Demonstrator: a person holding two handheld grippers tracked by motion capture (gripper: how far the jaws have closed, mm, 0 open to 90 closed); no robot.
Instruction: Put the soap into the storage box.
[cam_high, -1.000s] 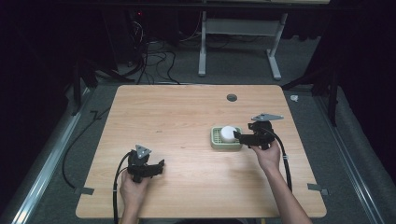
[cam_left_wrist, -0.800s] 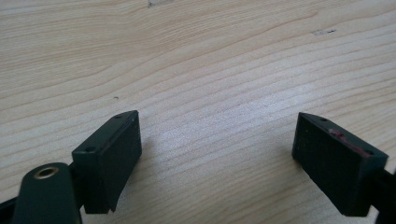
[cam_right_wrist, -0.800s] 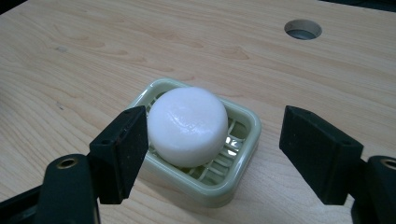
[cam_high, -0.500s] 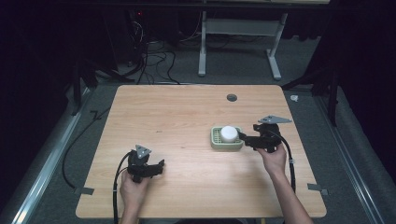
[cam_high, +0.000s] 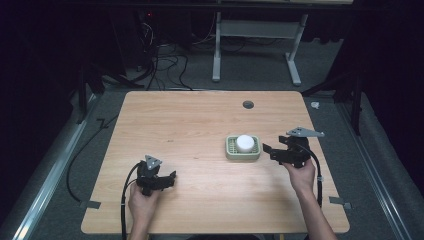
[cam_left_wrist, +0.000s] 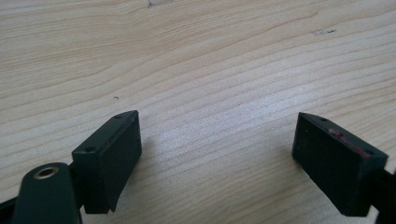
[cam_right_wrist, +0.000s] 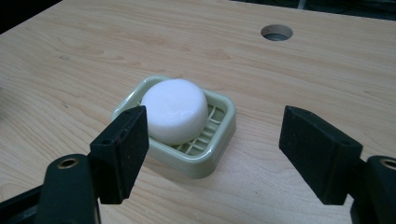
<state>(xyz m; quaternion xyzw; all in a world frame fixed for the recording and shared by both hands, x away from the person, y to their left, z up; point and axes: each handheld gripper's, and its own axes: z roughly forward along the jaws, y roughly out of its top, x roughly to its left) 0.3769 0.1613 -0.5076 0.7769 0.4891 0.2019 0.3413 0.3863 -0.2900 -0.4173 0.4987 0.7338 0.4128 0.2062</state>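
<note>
Here, from the high view, a wooden worktop (cam_high: 200, 130) stands in a dark room, with a small round hole (cam_high: 248, 104) near its far edge. A pale green dish (cam_high: 243, 154) sits right of centre, and a round white soap (cam_high: 245, 143) lies in it. The right gripper (cam_high: 268, 150), held in a hand (cam_high: 301, 176), is just right of the dish and points toward it, close but apart. The left gripper (cam_high: 170, 179) is held in the other hand (cam_high: 142, 202) near the front left of the worktop, well apart from the dish. In the left gripper view, its two black fingers (cam_left_wrist: 109, 156) are spread wide over bare wood (cam_left_wrist: 210, 70), with nothing between them. In the right gripper view, the fingers (cam_right_wrist: 122, 149) are also spread wide and hold nothing. The dish (cam_right_wrist: 210, 156) lies just beyond them, nearer the finger on the left, with the soap (cam_right_wrist: 175, 109) resting on its slatted floor. The hole (cam_right_wrist: 277, 32) shows farther off.
</note>
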